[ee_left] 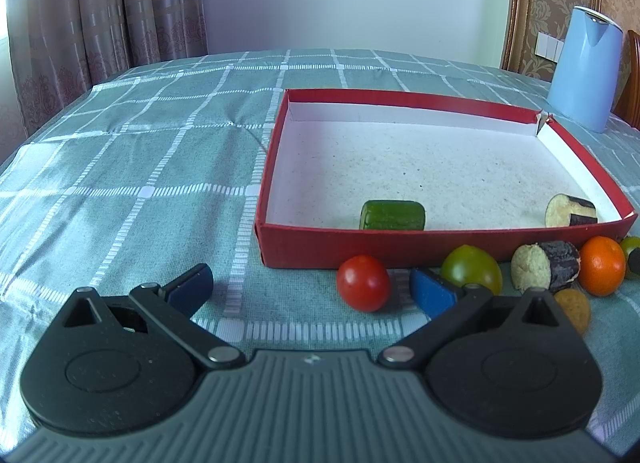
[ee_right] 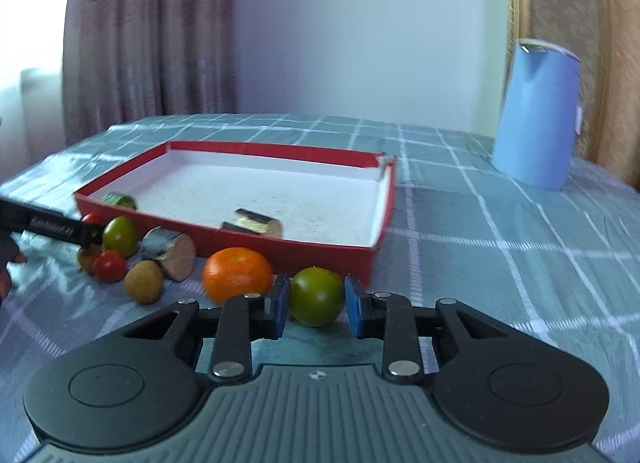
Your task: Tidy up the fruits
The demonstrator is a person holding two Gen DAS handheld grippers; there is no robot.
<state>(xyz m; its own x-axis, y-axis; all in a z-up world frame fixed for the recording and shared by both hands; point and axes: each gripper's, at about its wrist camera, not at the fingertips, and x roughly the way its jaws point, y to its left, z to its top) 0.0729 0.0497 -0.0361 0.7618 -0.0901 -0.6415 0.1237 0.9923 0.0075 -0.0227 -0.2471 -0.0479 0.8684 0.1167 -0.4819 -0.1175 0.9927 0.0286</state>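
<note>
**Green tomato pinched at the box's near wall**

Blue pads of the right gripper (ee_right: 317, 308) are closed on a green tomato (ee_right: 316, 296), which sits on the checked tablecloth (ee_right: 500, 263) touching an orange (ee_right: 237, 274). The left gripper (ee_left: 310, 288) stands wide and holds nothing, with a red tomato (ee_left: 363, 283) between its fingers but untouched.

Just beyond lies the red box (ee_right: 320, 257), holding a cucumber piece (ee_left: 392, 215) and an eggplant piece (ee_left: 571, 211). More produce crowds its near wall.

Risks, as I judge them: the round, smooth tomato could squirt from the pads if squeezed off-centre, and lifting it may nudge the orange into rolling. A low carry could catch the box wall.

Farther back stands a blue kettle (ee_right: 536, 115). White lettering on the left gripper's finger is too blurred to read.
</note>
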